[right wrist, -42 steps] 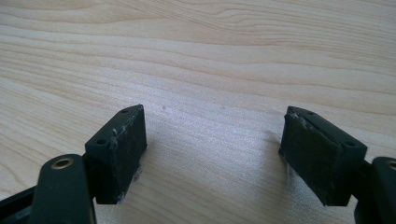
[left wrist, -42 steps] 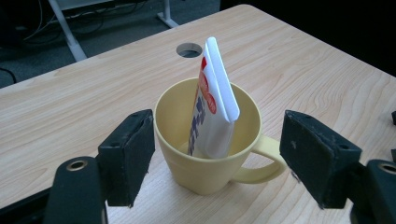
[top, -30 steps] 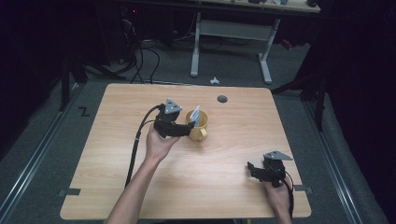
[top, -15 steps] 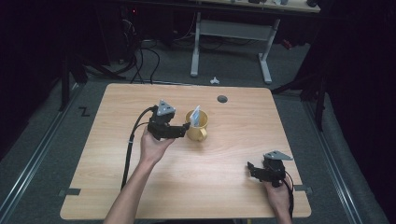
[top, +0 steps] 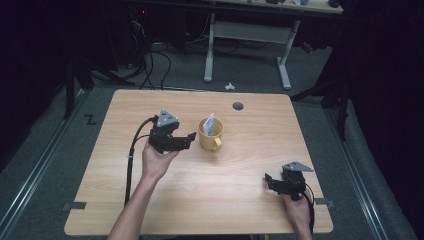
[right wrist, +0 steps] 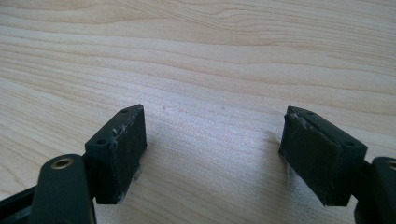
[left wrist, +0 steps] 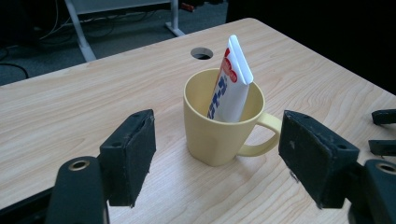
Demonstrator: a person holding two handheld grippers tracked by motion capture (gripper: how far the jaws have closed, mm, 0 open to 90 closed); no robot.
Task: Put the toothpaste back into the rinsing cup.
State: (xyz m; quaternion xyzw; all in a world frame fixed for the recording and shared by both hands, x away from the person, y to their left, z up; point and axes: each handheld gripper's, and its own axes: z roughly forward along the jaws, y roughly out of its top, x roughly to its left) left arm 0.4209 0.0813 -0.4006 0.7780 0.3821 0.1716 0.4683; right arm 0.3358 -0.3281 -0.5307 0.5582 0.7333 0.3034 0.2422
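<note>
A lab: bare wooden table (top: 150,210), floor cables (top: 150,65), dark surroundings.

Count: 1 yellow mug (top: 209,135) on 1 wooden table (top: 240,195), w/ 1 white tube (top: 212,123) standing inside it, and 1 round cable hole (top: 238,106) in the tabletop. 2 grippers total: left gripper (top: 189,140) and right gripper (top: 268,181), each w/ 2 black jaws spread apart, each held by 1 hand. 1 small white item on the floor (top: 229,86) behind the table, can't tell what it is.
</note>
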